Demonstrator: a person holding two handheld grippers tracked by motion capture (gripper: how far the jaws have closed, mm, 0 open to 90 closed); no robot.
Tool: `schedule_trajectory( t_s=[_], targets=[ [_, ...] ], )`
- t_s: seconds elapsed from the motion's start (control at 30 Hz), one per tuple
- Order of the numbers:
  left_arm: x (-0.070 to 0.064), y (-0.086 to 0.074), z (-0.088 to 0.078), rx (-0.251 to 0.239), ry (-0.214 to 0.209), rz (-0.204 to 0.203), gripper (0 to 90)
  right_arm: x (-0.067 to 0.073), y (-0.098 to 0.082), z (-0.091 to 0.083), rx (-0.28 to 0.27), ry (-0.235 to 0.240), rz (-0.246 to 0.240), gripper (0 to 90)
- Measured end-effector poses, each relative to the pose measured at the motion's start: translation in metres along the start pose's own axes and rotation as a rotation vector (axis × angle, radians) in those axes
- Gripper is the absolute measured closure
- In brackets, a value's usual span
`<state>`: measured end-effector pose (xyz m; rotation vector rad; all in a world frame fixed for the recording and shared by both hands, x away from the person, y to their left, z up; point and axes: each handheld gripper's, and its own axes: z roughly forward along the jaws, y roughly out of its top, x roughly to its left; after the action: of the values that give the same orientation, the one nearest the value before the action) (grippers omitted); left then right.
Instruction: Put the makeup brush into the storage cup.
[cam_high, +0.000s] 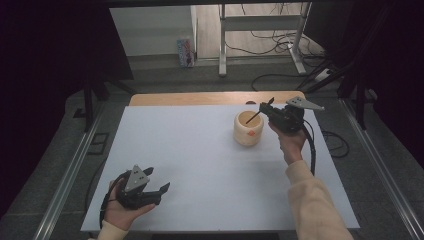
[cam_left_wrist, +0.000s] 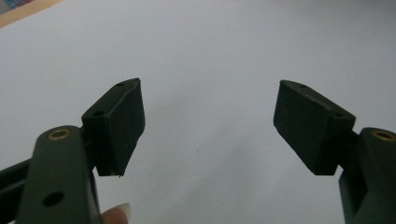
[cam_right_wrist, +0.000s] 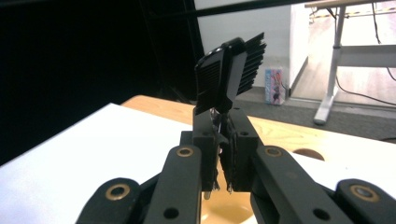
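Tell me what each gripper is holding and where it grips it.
The right gripper pinches a black comb-like tool partway along, its toothed head above the fingers and thin end down over the wooden cup. The left gripper is open, holding nothing.

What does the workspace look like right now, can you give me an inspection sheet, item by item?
Surface: white sheet over a wooden table.
Job's things: black comb held over a round wooden pot, one end reaching inside.
Clutter: nothing seen.
Grippers: right gripper shut on the comb; left gripper open, empty, resting near the sheet's front left.
Cables: black cable trailing from the right gripper; more on the floor behind.
Surroundings: white desk frame, small printed box, dark curtains.
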<state>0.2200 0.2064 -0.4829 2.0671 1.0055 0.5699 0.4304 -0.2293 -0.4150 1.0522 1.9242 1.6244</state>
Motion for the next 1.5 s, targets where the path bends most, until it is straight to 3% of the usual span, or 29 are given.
schedule_trajectory(
  t_s=[0.27,0.7,0.73,0.8,0.83,0.9,0.97,1.27,1.5],
  targets=[
    [0.0,0.0,0.0,0.001,0.001,-0.001,25.4,0.0,-0.007,0.011,0.066,-0.031,-0.018,84.2],
    [0.001,0.0,0.0,0.004,-0.001,0.0,25.3,0.0,-0.015,0.021,0.124,-0.013,-0.02,83.2],
    [0.001,0.0,0.0,0.005,-0.001,0.0,25.4,0.0,-0.015,0.022,0.125,-0.002,-0.022,75.7],
    [0.002,0.0,0.0,0.006,-0.002,0.001,25.3,0.001,-0.017,0.025,0.139,-0.008,-0.02,42.5],
    [0.002,0.0,0.0,0.007,-0.001,0.002,25.3,0.002,-0.018,0.026,0.148,-0.038,-0.026,29.8],
    [0.002,0.0,0.0,0.008,-0.001,0.003,25.3,0.006,-0.019,0.028,0.166,-0.09,-0.051,19.4],
    [0.002,0.0,0.0,0.008,-0.001,0.003,25.3,0.007,-0.018,0.027,0.164,-0.07,-0.04,18.6],
    [0.002,0.0,0.0,0.008,-0.001,0.006,25.3,0.008,-0.011,0.019,0.131,-0.069,-0.036,17.1],
    [0.003,0.001,0.001,0.006,-0.003,0.007,25.2,0.01,-0.01,0.017,0.148,-0.054,-0.047,16.2]
  ],
)
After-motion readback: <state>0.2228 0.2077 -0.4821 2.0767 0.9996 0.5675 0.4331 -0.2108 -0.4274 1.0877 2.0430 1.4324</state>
